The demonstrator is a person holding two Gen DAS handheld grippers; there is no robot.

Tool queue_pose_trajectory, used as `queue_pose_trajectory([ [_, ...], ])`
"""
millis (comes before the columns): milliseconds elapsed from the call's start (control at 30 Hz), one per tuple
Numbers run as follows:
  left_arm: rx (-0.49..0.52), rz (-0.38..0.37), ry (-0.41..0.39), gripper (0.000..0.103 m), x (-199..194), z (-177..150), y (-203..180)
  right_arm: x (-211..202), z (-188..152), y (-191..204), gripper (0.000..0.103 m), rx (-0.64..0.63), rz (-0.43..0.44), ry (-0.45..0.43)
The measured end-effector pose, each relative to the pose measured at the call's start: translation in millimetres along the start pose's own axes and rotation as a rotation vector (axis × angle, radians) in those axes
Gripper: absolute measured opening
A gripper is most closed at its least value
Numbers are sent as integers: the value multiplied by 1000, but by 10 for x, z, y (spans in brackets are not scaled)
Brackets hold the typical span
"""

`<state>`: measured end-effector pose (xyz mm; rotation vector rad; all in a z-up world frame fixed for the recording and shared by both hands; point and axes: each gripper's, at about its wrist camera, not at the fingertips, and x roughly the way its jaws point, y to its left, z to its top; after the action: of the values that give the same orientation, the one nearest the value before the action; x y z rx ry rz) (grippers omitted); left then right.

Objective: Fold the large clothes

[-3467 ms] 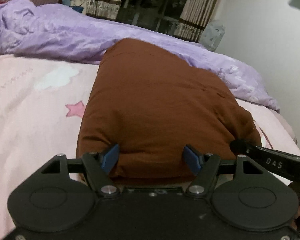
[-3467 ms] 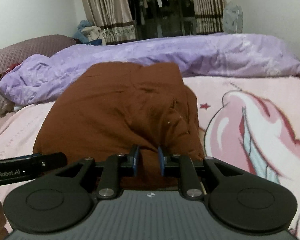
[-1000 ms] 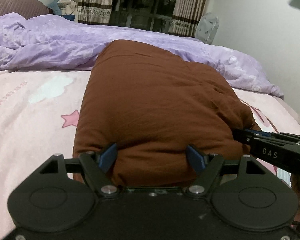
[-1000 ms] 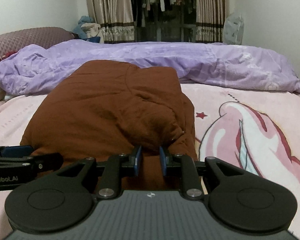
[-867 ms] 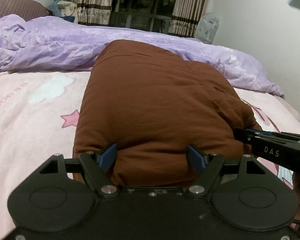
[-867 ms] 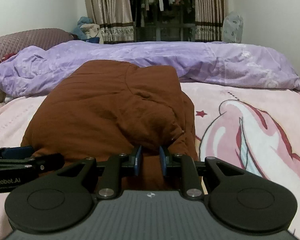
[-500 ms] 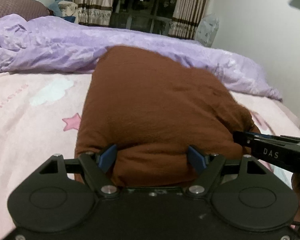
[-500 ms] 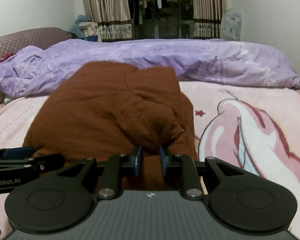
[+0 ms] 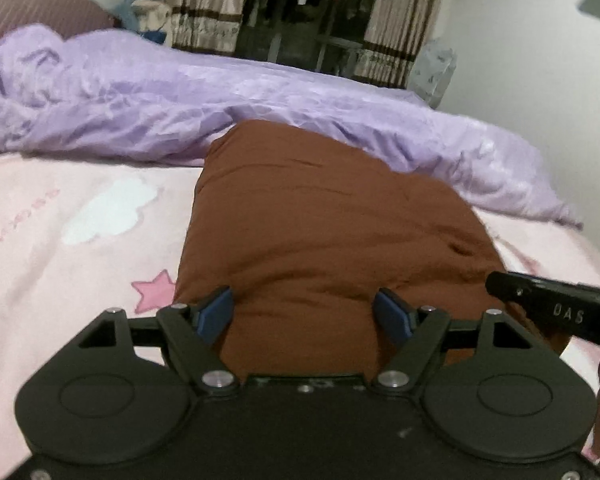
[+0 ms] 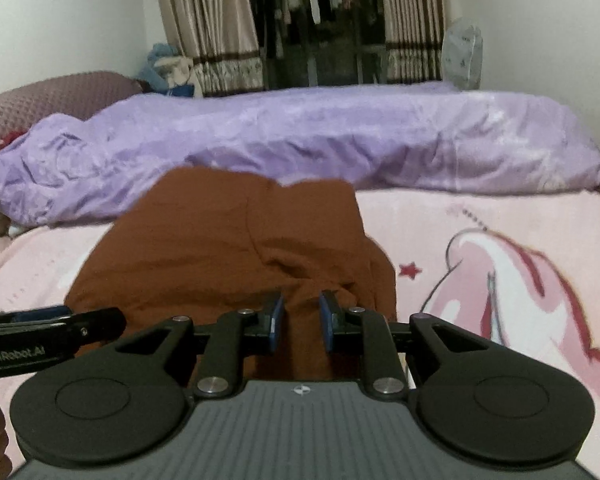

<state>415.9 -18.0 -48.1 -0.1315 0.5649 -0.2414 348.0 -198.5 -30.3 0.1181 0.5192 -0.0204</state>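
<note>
A large brown garment (image 9: 324, 220) lies folded in a thick stack on the pink bed sheet (image 9: 60, 248); it also shows in the right wrist view (image 10: 228, 248). My left gripper (image 9: 306, 314) is wide open, its blue pads on either side of the garment's near edge. My right gripper (image 10: 300, 320) is nearly shut, with a fold of the brown garment between its blue pads. Each gripper shows at the edge of the other's view.
A crumpled purple quilt (image 9: 180, 104) lies across the far side of the bed, touching the garment's far end. A mauve headboard (image 10: 52, 100) is at the far left. Curtains and hanging clothes (image 10: 320, 20) stand behind. The sheet has a cartoon print (image 10: 520, 280) at the right.
Both cameras have risen and tilted down over the garment, which now looks lower and flatter. The right gripper's pads stand slightly wider apart than before.
</note>
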Motion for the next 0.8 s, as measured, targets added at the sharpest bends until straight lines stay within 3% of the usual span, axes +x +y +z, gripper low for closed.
queue_pose_trajectory([
  [267,24,14,2,85,181,-13,-7,156,-144,11,24,-10,-3,-1],
  [533,24,13,10,86,120,28,-40,101,-138,72,24,-52,-19,-7],
  [733,-24,2,27,87,-185,106,-11,-177,-66,111,26,-45,-14,-10],
  [800,-29,6,13,90,-397,85,-27,-335,-40,122,31,-40,-7,-6],
])
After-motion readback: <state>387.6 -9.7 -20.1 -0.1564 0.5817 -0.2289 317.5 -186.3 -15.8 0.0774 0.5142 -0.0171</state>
